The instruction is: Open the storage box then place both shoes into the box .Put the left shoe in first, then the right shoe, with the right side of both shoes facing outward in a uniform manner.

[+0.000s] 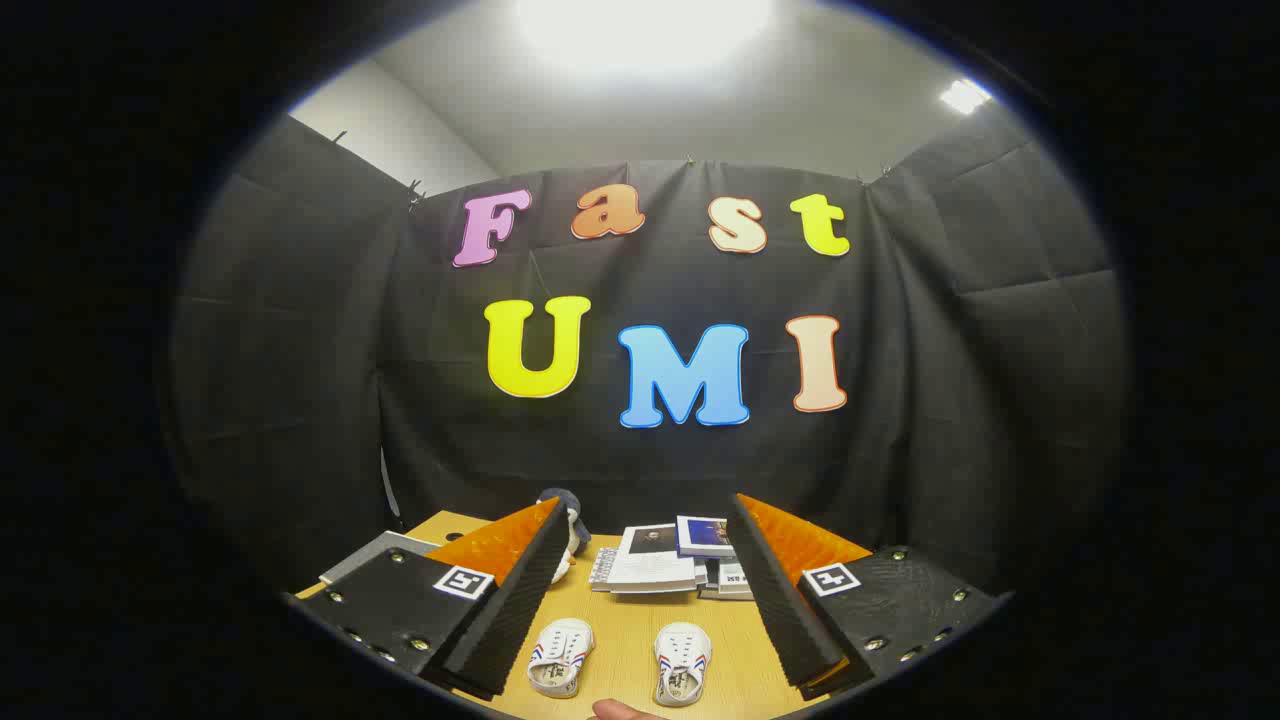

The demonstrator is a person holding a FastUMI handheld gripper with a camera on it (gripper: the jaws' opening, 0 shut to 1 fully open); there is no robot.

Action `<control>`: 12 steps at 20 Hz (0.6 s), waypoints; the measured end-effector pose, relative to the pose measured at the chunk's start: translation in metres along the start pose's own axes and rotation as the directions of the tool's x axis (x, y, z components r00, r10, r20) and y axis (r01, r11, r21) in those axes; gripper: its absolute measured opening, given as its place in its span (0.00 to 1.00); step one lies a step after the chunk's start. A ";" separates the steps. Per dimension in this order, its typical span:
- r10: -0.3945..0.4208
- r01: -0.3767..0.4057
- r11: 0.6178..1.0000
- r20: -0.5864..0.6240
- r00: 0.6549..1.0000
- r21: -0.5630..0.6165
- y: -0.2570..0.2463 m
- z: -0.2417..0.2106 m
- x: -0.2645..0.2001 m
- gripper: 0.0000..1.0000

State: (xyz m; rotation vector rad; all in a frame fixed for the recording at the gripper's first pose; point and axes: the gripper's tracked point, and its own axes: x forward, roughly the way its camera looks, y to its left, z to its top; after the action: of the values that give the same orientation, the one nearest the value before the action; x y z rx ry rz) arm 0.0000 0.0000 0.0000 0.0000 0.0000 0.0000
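Two small white shoes with red and blue stripes lie side by side on the wooden table, down between my fingers: the left one [560,657] and the right one [682,663]. Both point away from me. My gripper [645,515] hangs above them, open, with nothing between its fingers. The fingertips reach toward the back of the table. A storage box cannot be made out from here.
A stack of books and a spiral notebook [668,566] lies at the back of the table [620,630]. A small plush figure [570,522] peeks out behind the left finger, next to a grey flat object [378,552]. A fingertip of a person [622,710] shows at the near edge.
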 end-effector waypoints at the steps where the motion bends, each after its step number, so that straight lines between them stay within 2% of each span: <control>1: 0.001 -0.001 1.000 -0.006 1.000 -0.001 0.001 -0.001 0.003 0.97; 12: 0.027 -0.027 1.000 -0.034 0.999 0.000 0.003 -0.012 0.025 0.97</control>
State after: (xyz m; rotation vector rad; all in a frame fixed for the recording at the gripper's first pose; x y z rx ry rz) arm 0.0248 0.0031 -0.0124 -0.0006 0.0341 0.0268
